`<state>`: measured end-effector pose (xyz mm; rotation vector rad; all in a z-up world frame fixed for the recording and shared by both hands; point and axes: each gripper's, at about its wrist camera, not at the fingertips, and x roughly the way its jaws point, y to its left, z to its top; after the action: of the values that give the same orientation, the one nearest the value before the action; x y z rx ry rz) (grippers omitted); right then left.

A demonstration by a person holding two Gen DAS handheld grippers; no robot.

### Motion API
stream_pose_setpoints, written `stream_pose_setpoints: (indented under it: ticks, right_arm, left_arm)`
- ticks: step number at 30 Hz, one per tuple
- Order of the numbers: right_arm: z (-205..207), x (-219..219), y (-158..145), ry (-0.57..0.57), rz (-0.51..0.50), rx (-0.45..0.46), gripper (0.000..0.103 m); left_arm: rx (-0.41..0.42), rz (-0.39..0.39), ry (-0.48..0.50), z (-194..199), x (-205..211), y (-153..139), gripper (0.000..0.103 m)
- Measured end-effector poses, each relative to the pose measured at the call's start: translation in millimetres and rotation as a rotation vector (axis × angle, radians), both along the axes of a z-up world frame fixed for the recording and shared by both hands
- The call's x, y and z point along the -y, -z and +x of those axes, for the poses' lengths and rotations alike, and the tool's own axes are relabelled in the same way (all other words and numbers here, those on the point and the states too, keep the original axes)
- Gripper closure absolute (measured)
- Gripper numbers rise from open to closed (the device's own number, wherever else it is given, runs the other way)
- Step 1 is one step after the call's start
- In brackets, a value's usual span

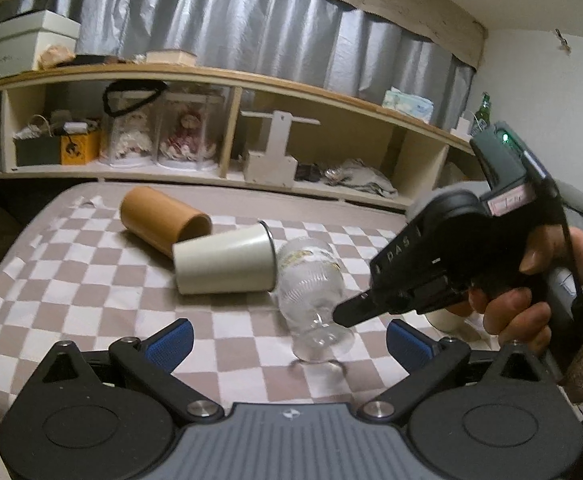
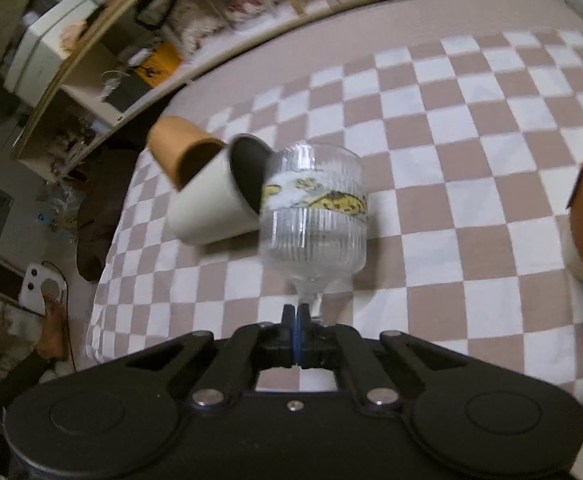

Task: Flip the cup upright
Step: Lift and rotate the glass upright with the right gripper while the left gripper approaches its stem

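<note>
Left tool spread wide; right tool pinched closed.

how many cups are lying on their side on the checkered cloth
3: an orange cup farthest back, a cream cup against it, and a clear stemmed glass whose stem the right gripper pinches.

Dim, warm indoor light leaves both views grainy, with soft shadows. Strong fisheye bending curves the shelf beyond the hand-held gripper and blackens the corners. The right view smears with motion blur, worst at its edges.
</note>
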<state>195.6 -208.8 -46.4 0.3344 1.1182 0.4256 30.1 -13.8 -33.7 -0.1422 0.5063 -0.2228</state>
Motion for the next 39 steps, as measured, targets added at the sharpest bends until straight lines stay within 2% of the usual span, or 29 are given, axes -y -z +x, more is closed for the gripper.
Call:
stream_pose_setpoints:
  ticks: [5, 8, 12, 17, 21, 26, 31, 33, 36, 39]
  right_arm:
    - [-5.8, 2.0, -1.7, 0.007, 0.006, 0.013, 0.098]
    - [-0.5, 11.0, 4.8, 0.054, 0.042, 0.007, 0.093]
    - [1.9, 23.3, 11.1, 0.107, 0.083, 0.027, 0.082]
    - [6.1, 40.3, 5.5, 0.141, 0.118, 0.077, 0.073]
    - [7.9, 53.6, -1.5, 0.157, 0.131, 0.124, 0.066]
    - [16.6, 61.4, -0.8, 0.168, 0.152, 0.132, 0.055]
    - [35.6, 51.9, -7.3, 0.143, 0.131, 0.146, 0.033]
    - [42.2, 46.0, -8.6, 0.125, 0.122, 0.140, 0.032]
    - [58.1, 32.8, -6.5, 0.098, 0.111, 0.096, 0.023]
    - [74.0, 15.8, -1.6, 0.044, 0.083, 0.048, 0.022]
  left_arm:
    - [-0.042, -0.015, 0.040, 6.7, 5.8, 2.6, 0.010]
    - [-0.054, 0.002, 0.070, 18.8, 12.6, -0.8, 0.015]
    - [-0.093, 0.023, 0.113, 46.7, 22.9, -6.6, 0.024]
    - [-0.182, -0.013, 0.129, 92.4, 30.2, -0.5, 0.040]
    - [-0.276, -0.047, 0.139, 124.3, 37.6, 15.1, 0.048]
    - [-0.376, -0.070, 0.142, 140.4, 41.5, 35.3, 0.063]
    - [-0.377, -0.066, 0.146, 139.2, 39.5, 40.3, 0.063]
    - [-0.370, -0.068, 0.151, 137.6, 37.6, 41.3, 0.063]
    - [-0.363, -0.075, 0.157, 136.3, 35.6, 42.5, 0.063]
    - [-0.359, -0.081, 0.166, 135.4, 34.8, 43.1, 0.063]
